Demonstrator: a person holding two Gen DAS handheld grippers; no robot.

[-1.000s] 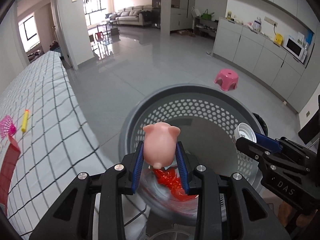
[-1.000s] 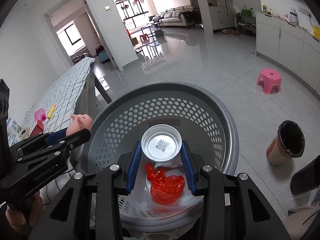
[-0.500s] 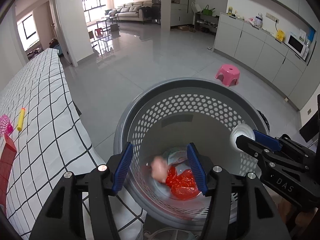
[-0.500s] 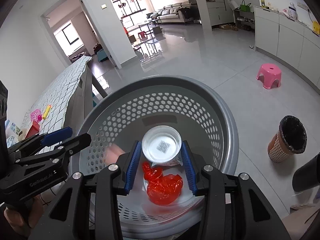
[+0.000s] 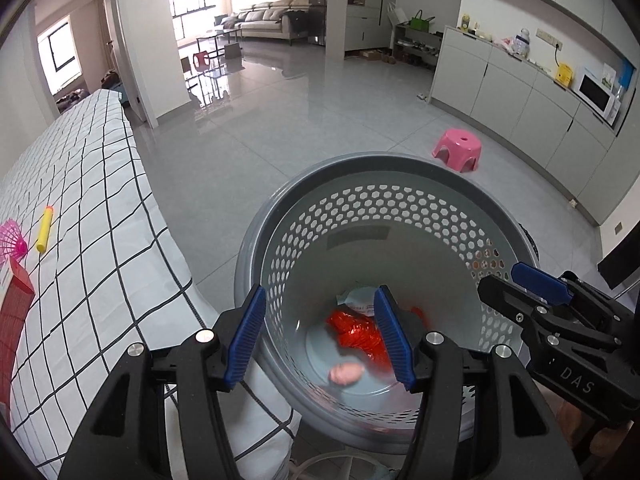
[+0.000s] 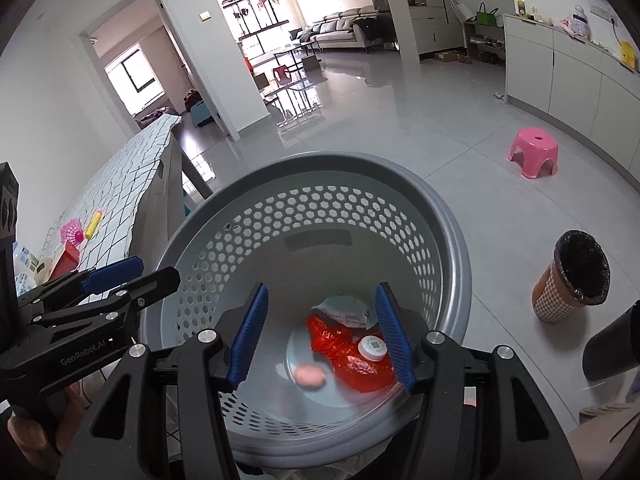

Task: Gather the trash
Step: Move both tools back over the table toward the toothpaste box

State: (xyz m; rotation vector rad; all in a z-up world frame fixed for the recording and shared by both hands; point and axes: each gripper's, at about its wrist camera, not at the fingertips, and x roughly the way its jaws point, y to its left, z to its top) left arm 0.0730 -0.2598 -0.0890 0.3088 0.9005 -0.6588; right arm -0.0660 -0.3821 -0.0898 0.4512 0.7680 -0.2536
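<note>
A grey perforated basket (image 5: 400, 216) (image 6: 304, 208) stands below both grippers. On its bottom lie a pink pig toy (image 5: 345, 374) (image 6: 310, 376), a red plastic bag (image 5: 356, 332) (image 6: 352, 356), a white round cup (image 6: 372, 346) and a white wrapper (image 6: 348, 312). My left gripper (image 5: 320, 338) is open and empty above the basket's near-left rim. My right gripper (image 6: 322, 334) is open and empty above the basket's near side. Each gripper also shows in the other view, the right gripper (image 5: 524, 288) and the left gripper (image 6: 140, 276).
A checked tablecloth (image 5: 80, 208) covers the table at left, with a yellow tube (image 5: 45, 228), a pink shuttlecock (image 5: 12, 240) and a red box (image 5: 14, 300). A pink stool (image 5: 458, 154) and a black-lined bin (image 6: 572, 280) stand on the grey floor. Cabinets line the right wall.
Both grippers opened. The pig toy fell from my left gripper into the basket, then the white cup fell from my right gripper onto the red bag.
</note>
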